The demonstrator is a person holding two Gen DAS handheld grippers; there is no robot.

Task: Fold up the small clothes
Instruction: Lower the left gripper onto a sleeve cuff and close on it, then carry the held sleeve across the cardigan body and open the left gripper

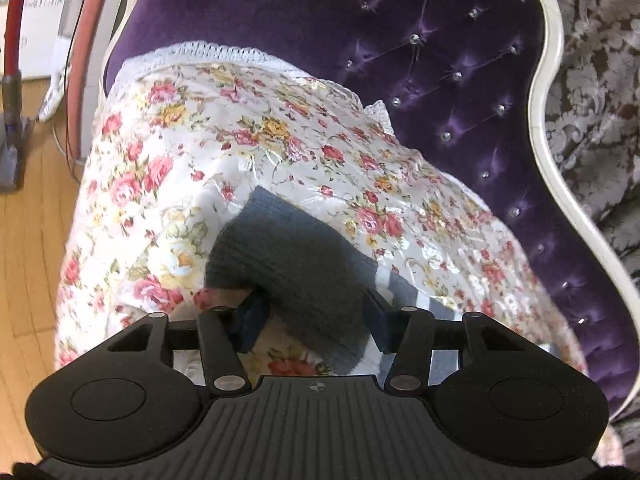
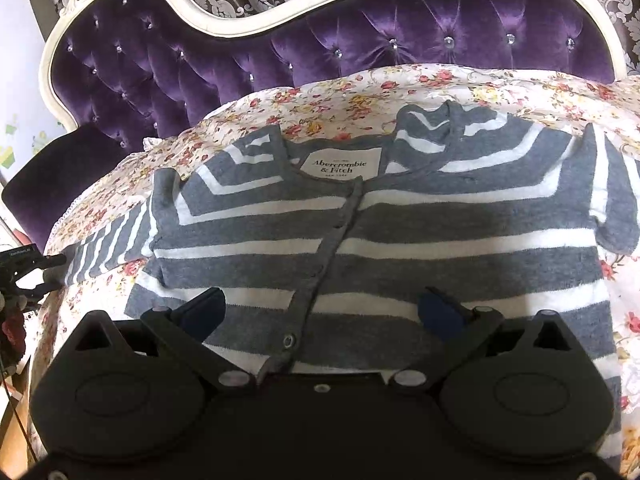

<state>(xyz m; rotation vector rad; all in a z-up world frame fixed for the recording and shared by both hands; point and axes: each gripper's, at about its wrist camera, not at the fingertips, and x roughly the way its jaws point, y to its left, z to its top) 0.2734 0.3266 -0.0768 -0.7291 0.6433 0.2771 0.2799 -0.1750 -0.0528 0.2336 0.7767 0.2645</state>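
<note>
Cardigan [image 2: 400, 232] lay flat, front up, on floral cover [image 2: 360, 92] of purple sofa [image 2: 360, 36]. Step: first sleeve fold. Left gripper [image 1: 316, 312] was clenched on grey sleeve cuff [image 1: 296, 264]; right gripper [image 2: 320, 308] hung released over hem. Next: carry cuff across body w/o dragging.

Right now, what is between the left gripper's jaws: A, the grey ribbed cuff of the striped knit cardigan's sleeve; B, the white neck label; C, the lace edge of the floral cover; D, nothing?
A: the left gripper has the grey ribbed sleeve cuff bunched between its jaws, above the floral cover.
</note>
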